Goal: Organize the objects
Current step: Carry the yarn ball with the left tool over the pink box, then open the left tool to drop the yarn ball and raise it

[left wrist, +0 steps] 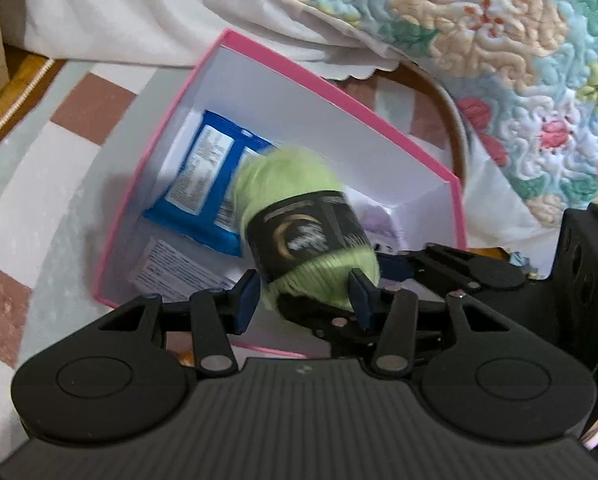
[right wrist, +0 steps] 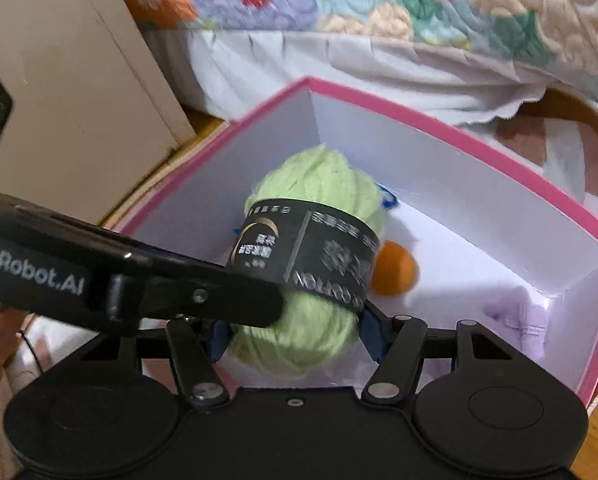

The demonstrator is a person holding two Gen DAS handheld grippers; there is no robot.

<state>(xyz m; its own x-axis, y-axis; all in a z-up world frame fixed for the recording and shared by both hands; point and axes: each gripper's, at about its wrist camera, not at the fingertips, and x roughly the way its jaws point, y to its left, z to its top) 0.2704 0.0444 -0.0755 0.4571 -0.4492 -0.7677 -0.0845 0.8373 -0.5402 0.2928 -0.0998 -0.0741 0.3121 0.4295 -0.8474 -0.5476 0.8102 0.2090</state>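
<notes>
A light green yarn skein (left wrist: 299, 216) with a black paper band hangs over the pink box (left wrist: 171, 120) with white inside. My left gripper (left wrist: 303, 296) has its blue pads at the skein's near end, closed on it. In the right wrist view the same skein (right wrist: 311, 248) sits between the fingers of my right gripper (right wrist: 295, 336), which press its near end. The left gripper's black arm (right wrist: 139, 284) crosses in from the left and touches the skein. In the box lie a blue packet (left wrist: 203, 184), a white leaflet (left wrist: 171, 268), an orange ball (right wrist: 395, 268) and a pale lilac item (right wrist: 515, 316).
The box stands on a rug with pink, white and pale green patches (left wrist: 59, 168). A flowered quilt (left wrist: 499, 32) and white sheet (left wrist: 139, 12) hang over the far side. A beige furniture panel (right wrist: 71, 92) stands at the left.
</notes>
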